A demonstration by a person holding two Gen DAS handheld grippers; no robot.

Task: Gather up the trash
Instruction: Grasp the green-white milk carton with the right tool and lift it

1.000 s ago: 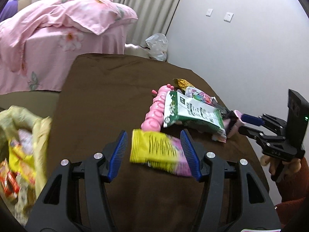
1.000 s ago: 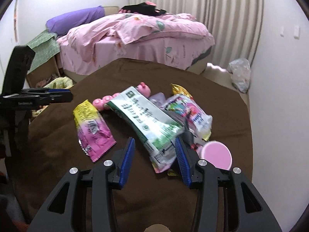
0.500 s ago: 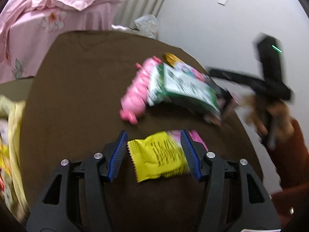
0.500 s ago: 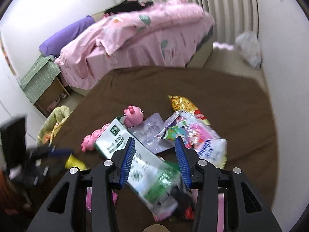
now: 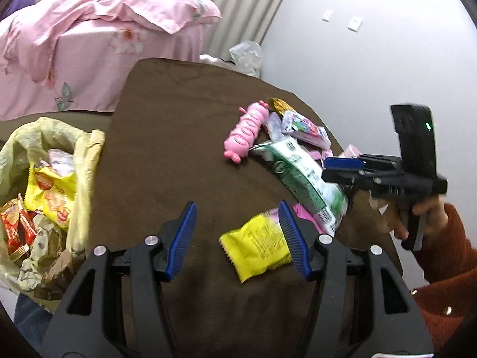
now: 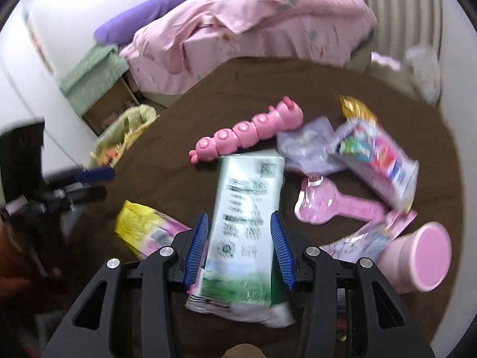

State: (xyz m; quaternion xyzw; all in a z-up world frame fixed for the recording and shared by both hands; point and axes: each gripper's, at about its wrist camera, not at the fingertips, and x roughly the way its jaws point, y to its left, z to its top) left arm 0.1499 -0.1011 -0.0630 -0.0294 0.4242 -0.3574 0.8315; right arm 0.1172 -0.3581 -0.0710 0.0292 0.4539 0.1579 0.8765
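Observation:
A green-and-white packet [image 6: 247, 208] lies lengthwise between the fingers of my right gripper [image 6: 239, 216], and its near end covers the gripper's crossbar. The pads flank its edges without visibly pressing. In the left wrist view the right gripper [image 5: 326, 168] hovers over that green-and-white packet [image 5: 301, 179]. My left gripper [image 5: 237, 208] is open above the brown table [image 5: 167, 137]. A yellow-and-pink packet [image 5: 256, 247] lies flat by its right finger, clear of the left one. A yellow-green trash bag [image 5: 85, 179] holding several wrappers sits at the table's left edge.
A pink caterpillar toy [image 6: 247, 131], a clear wrapper [image 6: 307, 143], a colourful packet [image 6: 378, 155], a gold wrapper [image 6: 354, 109], a pink spoon-shaped pack [image 6: 337, 205] and a pink cup [image 6: 423, 256] crowd the table's right half. A pink bed [image 5: 89, 29] stands behind. A hand in a rust sleeve [image 5: 447, 274] holds the right gripper.
The right gripper came down over the green-and-white packet, which now lies between its fingers. The left gripper shifted left, so the yellow packet sits by its right finger and the bag shows again.

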